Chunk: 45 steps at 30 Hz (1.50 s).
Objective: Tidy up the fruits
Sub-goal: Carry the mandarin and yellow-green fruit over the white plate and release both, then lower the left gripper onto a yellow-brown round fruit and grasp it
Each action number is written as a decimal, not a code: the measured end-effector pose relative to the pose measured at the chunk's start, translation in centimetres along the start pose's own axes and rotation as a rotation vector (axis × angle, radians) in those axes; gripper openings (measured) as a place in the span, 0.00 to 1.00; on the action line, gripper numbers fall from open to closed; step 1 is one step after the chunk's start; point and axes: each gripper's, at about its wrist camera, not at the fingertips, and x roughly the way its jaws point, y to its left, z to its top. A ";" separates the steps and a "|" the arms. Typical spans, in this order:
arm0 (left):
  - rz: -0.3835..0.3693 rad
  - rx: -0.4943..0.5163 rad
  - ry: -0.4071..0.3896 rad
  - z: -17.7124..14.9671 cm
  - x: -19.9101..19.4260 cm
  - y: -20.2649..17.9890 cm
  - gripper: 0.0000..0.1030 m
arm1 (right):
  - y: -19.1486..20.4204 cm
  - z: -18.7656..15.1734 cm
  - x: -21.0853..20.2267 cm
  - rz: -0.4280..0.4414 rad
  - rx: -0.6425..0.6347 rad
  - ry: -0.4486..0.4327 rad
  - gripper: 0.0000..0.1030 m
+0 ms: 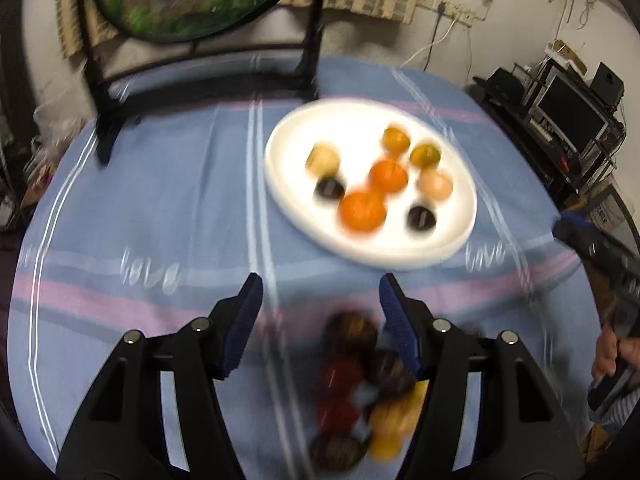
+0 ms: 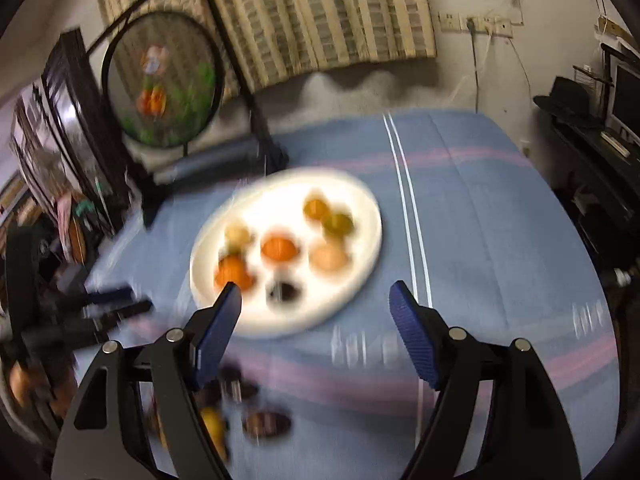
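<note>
A white plate (image 1: 288, 184) on the blue striped cloth holds several fruits: oranges (image 1: 362, 212), a peach-coloured one (image 1: 435, 185) and dark ones (image 1: 421, 217). It also shows in the right wrist view (image 2: 360, 256). A loose pile of dark, red and yellow fruits (image 1: 352, 384) lies on the cloth below my left gripper (image 1: 321, 285), which is open and empty above them. My right gripper (image 2: 316, 290) is open and empty, held above the plate's near edge. Both views are motion-blurred.
A black stand with a round mesh cover (image 2: 162, 80) sits at the far left of the table. The other gripper shows at the right edge in the left wrist view (image 1: 592, 240). Shelves with electronics (image 1: 568, 120) stand past the table's right side.
</note>
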 end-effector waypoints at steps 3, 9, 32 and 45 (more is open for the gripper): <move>0.004 -0.023 0.041 -3.5 -0.8 1.1 0.60 | 0.2 -4.5 -1.3 -0.016 0.004 0.067 0.75; -0.019 -0.049 0.069 -8.1 -2.2 1.5 0.60 | 1.1 -8.9 -3.5 -0.031 -0.020 0.141 0.75; -0.047 0.071 0.083 -8.1 0.2 -2.3 0.69 | 1.1 -9.7 -6.1 -0.094 -0.024 0.110 0.78; -0.078 0.004 0.074 -8.5 -1.5 -0.2 0.66 | 2.1 -9.2 -4.9 -0.064 -0.066 0.132 0.78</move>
